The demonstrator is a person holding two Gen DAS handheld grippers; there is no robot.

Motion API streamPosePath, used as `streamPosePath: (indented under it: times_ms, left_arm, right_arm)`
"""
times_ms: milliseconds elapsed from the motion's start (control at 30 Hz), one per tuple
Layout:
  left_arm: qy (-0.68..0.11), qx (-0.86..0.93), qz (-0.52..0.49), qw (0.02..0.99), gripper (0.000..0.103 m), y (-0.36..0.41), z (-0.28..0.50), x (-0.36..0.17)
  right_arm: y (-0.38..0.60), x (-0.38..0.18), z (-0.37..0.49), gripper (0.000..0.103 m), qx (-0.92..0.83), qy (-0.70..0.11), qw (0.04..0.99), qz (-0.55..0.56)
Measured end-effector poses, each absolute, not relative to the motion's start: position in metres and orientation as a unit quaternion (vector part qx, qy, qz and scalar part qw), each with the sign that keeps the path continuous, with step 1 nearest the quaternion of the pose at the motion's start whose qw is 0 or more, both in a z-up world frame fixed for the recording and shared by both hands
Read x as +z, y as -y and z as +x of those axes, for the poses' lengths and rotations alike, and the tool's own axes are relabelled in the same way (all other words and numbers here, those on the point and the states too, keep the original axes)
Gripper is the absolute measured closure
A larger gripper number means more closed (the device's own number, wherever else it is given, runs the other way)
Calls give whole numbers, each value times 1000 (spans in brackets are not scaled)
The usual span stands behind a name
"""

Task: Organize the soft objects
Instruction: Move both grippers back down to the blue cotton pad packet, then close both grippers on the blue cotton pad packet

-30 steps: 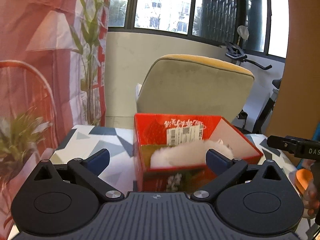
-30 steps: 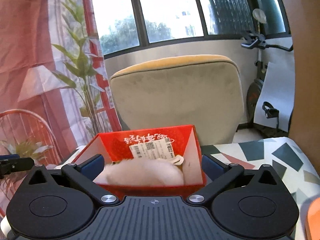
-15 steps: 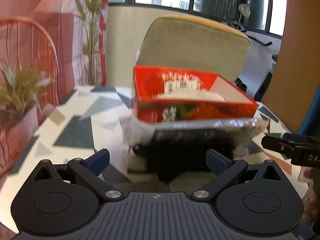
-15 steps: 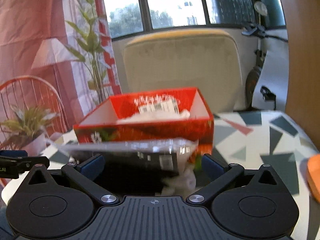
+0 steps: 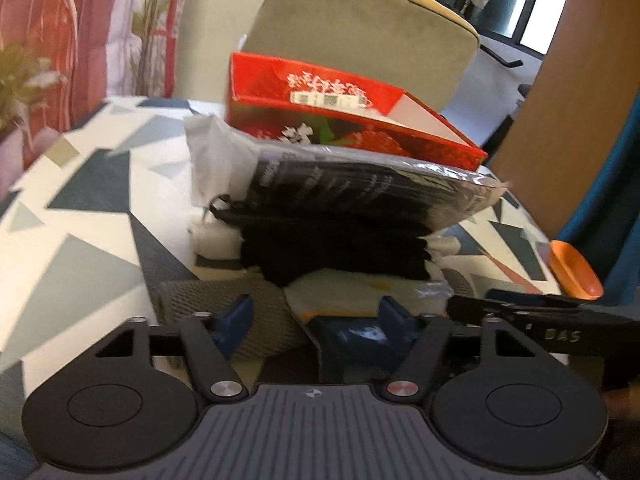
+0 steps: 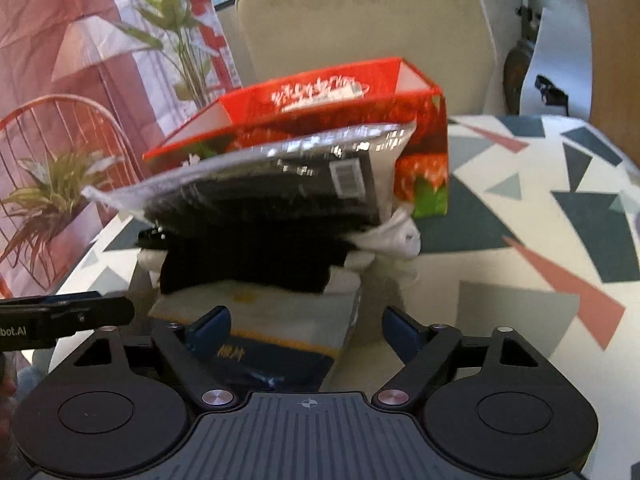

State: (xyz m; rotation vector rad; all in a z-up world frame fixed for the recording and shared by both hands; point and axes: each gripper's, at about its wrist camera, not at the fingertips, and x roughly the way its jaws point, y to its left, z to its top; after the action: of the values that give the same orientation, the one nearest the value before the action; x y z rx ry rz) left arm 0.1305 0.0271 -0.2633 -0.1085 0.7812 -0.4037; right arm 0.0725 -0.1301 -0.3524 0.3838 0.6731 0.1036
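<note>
A stack of soft packs lies on the patterned table (image 5: pixel 80 220) in front of a red box (image 5: pixel 320 92) (image 6: pixel 320 92). On top is a silver-and-black plastic pack (image 5: pixel 360 188) (image 6: pixel 260 184), under it a black folded cloth (image 5: pixel 332 252) (image 6: pixel 248 264), and lowest a white-and-navy pack (image 5: pixel 348 292) (image 6: pixel 280 320). A grey knit piece (image 5: pixel 192 300) lies at the stack's lower left. My left gripper (image 5: pixel 316 318) is closing, with the grey piece and the navy pack's corner between its jaws. My right gripper (image 6: pixel 306 332) is closing around the navy pack, its right pad still apart from it.
A beige chair (image 5: pixel 360 20) stands behind the box. An orange dish (image 5: pixel 574 274) sits at the table's right edge. A potted plant (image 6: pixel 52 200) and a red wire chair (image 6: pixel 60 128) stand off the left side. Each gripper's finger shows in the other's view.
Both grippers have dropped and tipped down from the red box to the stack in front of it. Their jaws stand narrower than before. The white fluffy thing in the box is out of sight.
</note>
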Motion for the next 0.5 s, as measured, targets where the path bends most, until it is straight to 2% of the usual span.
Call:
streamPosePath:
  times_ms: [67, 500]
  left_arm:
    - [-387, -206, -57, 897, 44, -24, 131, -268]
    - [-430, -231, -72, 870, 44, -17, 136, -291]
  right_arm:
    - [130, -354, 73, 30, 58, -335, 921, 191]
    - [127, -369, 80, 34, 79, -380, 896, 217]
